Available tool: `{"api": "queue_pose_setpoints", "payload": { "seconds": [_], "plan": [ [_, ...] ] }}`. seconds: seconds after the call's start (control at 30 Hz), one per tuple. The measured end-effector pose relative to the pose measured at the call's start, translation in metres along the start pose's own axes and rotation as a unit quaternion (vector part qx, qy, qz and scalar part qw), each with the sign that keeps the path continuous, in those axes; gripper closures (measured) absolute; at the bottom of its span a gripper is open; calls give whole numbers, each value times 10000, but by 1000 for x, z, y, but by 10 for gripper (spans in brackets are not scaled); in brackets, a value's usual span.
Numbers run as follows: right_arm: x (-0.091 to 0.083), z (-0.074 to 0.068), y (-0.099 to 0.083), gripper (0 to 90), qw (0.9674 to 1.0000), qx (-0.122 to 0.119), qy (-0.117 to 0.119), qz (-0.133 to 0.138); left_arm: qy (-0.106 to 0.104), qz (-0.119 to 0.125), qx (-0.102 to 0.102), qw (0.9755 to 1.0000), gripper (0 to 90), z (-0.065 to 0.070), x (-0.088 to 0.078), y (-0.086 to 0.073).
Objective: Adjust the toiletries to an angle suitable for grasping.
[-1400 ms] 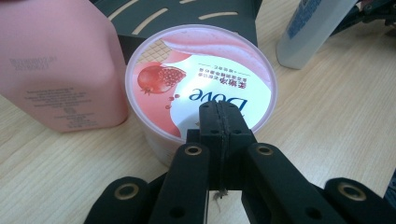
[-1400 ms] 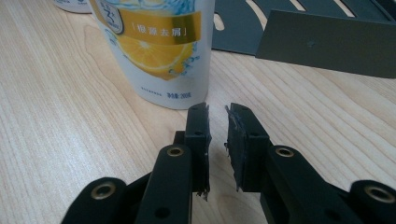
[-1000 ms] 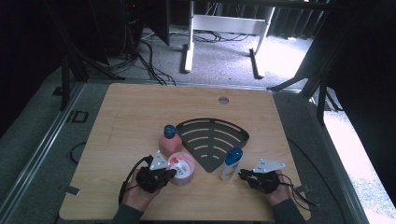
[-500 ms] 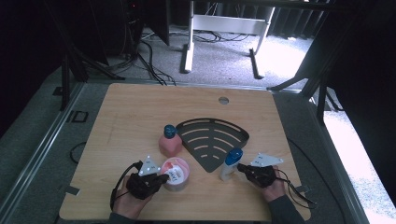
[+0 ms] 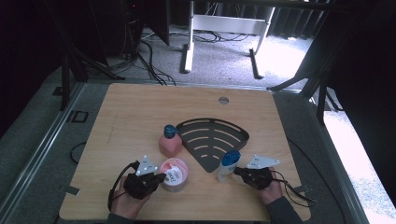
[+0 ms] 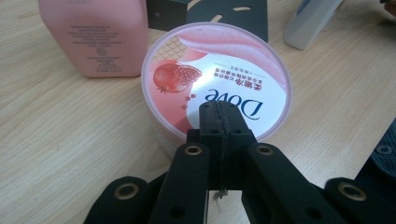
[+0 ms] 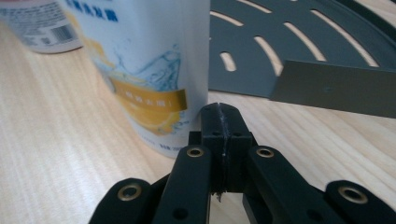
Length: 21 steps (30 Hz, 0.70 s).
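A round pink jar (image 5: pixel 175 173) with a printed lid (image 6: pixel 219 70) stands near the table's front edge. My left gripper (image 5: pixel 158 178) is shut and holds nothing; its tips (image 6: pixel 222 112) are at the near rim of that lid. A white bottle with a blue cap (image 5: pixel 228 164) stands upright to the right, its label (image 7: pixel 149 60) close in the right gripper view. My right gripper (image 5: pixel 237 171) is shut and holds nothing, its tips (image 7: pixel 220 114) just beside the bottle's base. Behind the jar stands a pink bottle (image 5: pixel 170 141) (image 6: pixel 98 37).
A dark fan-shaped slotted rack (image 5: pixel 212 140) (image 7: pixel 299 42) lies flat mid-table, between the pink bottle and the white bottle. The wooden table (image 5: pixel 140 112) has a small round hole (image 5: pixel 223 100) near its far edge. Cables trail from both grippers toward the front edge.
My left hand has drawn back a little toward the front edge, so more of the jar's lid shows. The right hand has barely shifted.
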State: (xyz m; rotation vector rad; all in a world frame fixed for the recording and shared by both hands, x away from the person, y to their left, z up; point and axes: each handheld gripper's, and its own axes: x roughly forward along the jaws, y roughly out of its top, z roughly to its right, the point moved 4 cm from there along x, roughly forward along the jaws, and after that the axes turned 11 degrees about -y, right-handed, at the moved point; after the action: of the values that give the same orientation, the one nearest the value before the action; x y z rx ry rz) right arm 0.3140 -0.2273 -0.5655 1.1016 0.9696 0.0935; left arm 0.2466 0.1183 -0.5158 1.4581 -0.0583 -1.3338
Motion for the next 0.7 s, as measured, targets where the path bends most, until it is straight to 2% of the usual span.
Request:
{"api": "queue_pose_setpoints", "payload": {
  "seconds": [0.07,0.23,0.27,0.33,0.37,0.47,0.6,0.63,0.7],
  "plan": [
    [0,-5,1,900,10000,-61,18,-9,12,7,-6,10000,896,0,0,0],
    [3,-19,4,900,9997,-103,240,20,32,14,-9,10000,884,0,0,0],
    [5,-27,6,900,9994,-196,281,10,0,25,30,10000,878,1,0,1],
    [6,-30,7,900,9993,-214,313,12,-19,41,43,10000,876,2,1,1],
    [8,-38,8,900,9987,-267,424,11,-61,71,52,9999,875,4,1,2],
    [10,-43,9,900,9985,-341,439,-8,-132,143,133,9997,874,8,1,6],
    [15,-57,13,900,9971,-461,602,26,-394,276,439,9979,872,23,0,18],
    [15,-59,13,900,9969,-475,628,24,-394,276,439,9979,872,23,0,18],
    [16,-62,14,900,9965,-484,680,24,-541,252,676,9959,872,36,6,28]
  ]
}}
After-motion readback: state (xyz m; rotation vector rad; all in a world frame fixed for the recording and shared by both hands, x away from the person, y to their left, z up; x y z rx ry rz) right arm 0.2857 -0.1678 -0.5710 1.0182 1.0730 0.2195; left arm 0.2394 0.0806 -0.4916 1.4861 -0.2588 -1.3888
